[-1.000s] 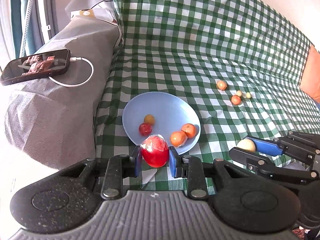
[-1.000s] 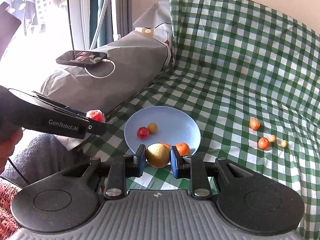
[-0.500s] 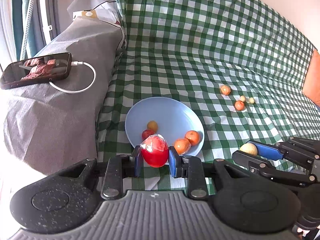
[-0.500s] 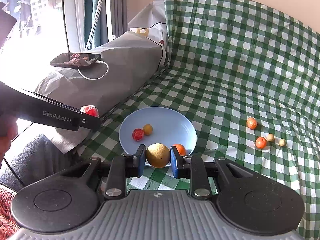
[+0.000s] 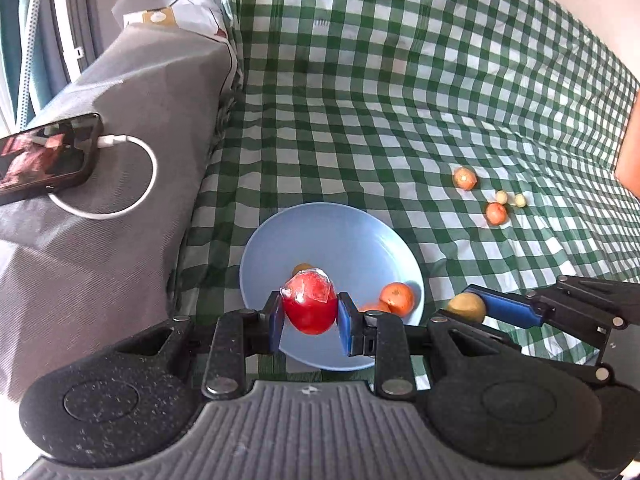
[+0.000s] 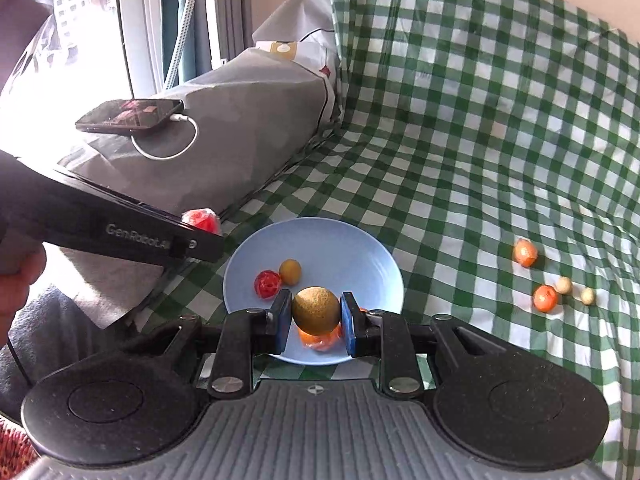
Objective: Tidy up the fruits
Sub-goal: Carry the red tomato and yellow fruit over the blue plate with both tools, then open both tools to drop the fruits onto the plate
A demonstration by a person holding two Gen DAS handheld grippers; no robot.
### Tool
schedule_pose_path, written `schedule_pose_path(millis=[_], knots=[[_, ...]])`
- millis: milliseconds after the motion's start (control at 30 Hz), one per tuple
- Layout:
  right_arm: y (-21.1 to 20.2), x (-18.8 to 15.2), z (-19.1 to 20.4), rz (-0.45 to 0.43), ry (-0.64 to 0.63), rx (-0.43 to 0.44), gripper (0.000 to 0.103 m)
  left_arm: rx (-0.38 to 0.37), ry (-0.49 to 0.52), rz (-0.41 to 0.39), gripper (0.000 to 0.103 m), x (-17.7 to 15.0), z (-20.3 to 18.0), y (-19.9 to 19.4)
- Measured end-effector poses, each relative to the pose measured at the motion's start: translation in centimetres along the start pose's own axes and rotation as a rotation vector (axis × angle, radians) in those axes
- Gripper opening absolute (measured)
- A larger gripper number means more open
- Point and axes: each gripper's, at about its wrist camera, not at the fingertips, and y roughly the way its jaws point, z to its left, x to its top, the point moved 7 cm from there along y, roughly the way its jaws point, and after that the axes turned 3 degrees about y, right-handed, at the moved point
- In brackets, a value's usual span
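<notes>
1. left gripper (image 5: 309, 314) clenched on a red wrapped fruit (image 5: 310, 304), blue pads pressed to both its sides, held over the near half of the blue plate (image 5: 340, 232).
2. right gripper (image 6: 316, 317) clenched on a tan round fruit (image 6: 316, 311), likewise over the near part of the plate, toward its 6 o'clock edge in the right wrist view.
3. in the left wrist view, right gripper's fruit just off the plate's rim at about 4 o'clock.
4. on the plate: a small red fruit (image 6: 267, 284) and a small yellow-brown fruit (image 6: 290, 271) touching toward 9 o'clock; two oranges (image 5: 396, 299) near 4 o'clock in the left view, one partly hidden.
5. out on the green checked cloth (image 5: 400, 100), well apart from the plate toward 2 o'clock: two orange fruits (image 5: 465, 178) and two small pale fruits (image 5: 519, 200) in a loose cluster.
6. at 9 to 10 o'clock of the plate, a grey covered armrest (image 5: 120, 260) carrying a phone (image 5: 44, 158) with a white cable (image 5: 136, 148) plugged in and looped beside it.
7. a hand (image 6: 18, 280) at the left edge of the right view, gripping the left tool's handle.
</notes>
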Motion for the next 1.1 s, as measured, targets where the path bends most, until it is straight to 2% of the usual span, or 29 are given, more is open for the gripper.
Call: schedule_pose_path(millis=[500, 933, 967, 1000, 1033, 1067, 1100], knots=[[6.7, 0.1, -2.1, 0.08, 0.022, 0.007, 0.027, 0.029, 0.016, 0.087, 0.031, 0.9, 0.6, 6.9], [10.2, -0.2, -2.3, 0.139, -0.022, 0.009, 0.027, 0.061, 0.046, 0.118, 0.032, 1.2, 1.3, 10.3], [10.4, -0.2, -2.2, 0.145, -0.022, 0.013, 0.027, 0.063, 0.052, 0.112, 0.036, 1.3, 1.4, 10.3], [10.6, -0.1, -2.2, 0.151, -0.021, 0.017, 0.027, 0.06, 0.06, 0.103, 0.051, 1.5, 1.4, 10.2], [10.7, 0.0, -2.3, 0.151, -0.019, 0.015, 0.027, 0.062, 0.064, 0.09, 0.075, 1.7, 1.5, 10.1], [10.7, 0.2, -2.3, 0.149, -0.017, 0.013, 0.029, 0.074, 0.062, 0.069, 0.088, 2.0, 1.6, 9.7], [10.6, 0.3, -2.3, 0.151, -0.013, 0.015, 0.038, 0.091, 0.058, 0.041, 0.102, 2.2, 1.6, 9.1]])
